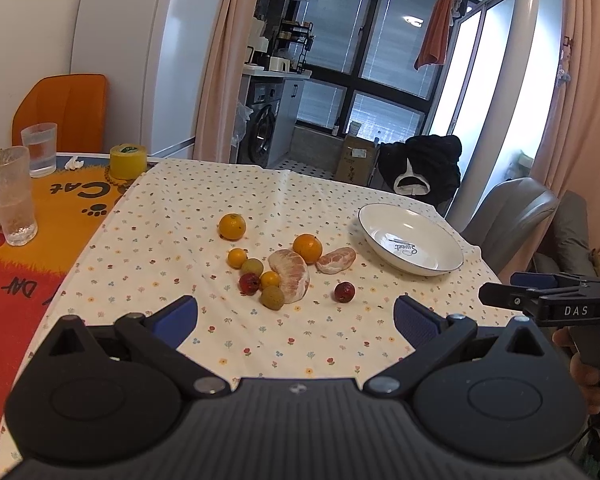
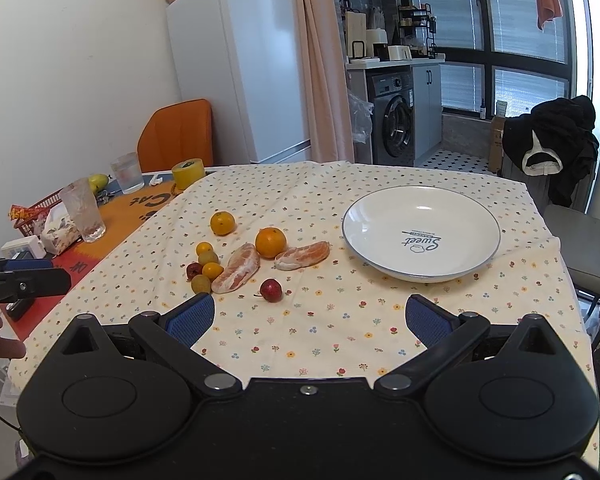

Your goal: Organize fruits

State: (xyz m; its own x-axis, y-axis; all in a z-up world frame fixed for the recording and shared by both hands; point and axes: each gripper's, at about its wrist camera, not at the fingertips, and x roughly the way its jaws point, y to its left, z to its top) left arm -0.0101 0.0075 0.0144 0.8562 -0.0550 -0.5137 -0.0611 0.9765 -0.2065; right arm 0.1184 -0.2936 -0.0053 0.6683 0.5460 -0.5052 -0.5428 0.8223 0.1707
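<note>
The left gripper (image 1: 296, 314) is hovering low over the near edge of the counter (image 1: 340, 344), its jaws spread wide and holding nothing. The right gripper (image 2: 310, 316) is hanging beside it in the same state, blue pads (image 2: 192, 318) far apart with only the flowered cloth (image 2: 320, 332) showing between them.

The fruit is lying in a loose cluster at the middle of the cloth. 2 oranges are sitting there: 1 (image 2: 222, 223) at the far left, apart from the rest, and a larger 1 (image 2: 271, 242) touching 2 peeled pomelo segments (image 2: 237, 268). To the left of the bigger segment, 2 small yellow fruits (image 2: 212, 270), 2 greenish ones (image 2: 201, 283) and a dark red 1 (image 2: 194, 270) are crowding together. Another red fruit (image 2: 271, 290) is resting alone, nearest the right gripper.

A white plate (image 2: 380, 216) with a dark rim is standing empty to the right of the cluster, near but not touching the smaller segment (image 2: 304, 255).

At the left, off the cloth, 2 glasses (image 1: 14, 196) and a yellow tape roll (image 1: 128, 160) are standing on an orange mat.
</note>
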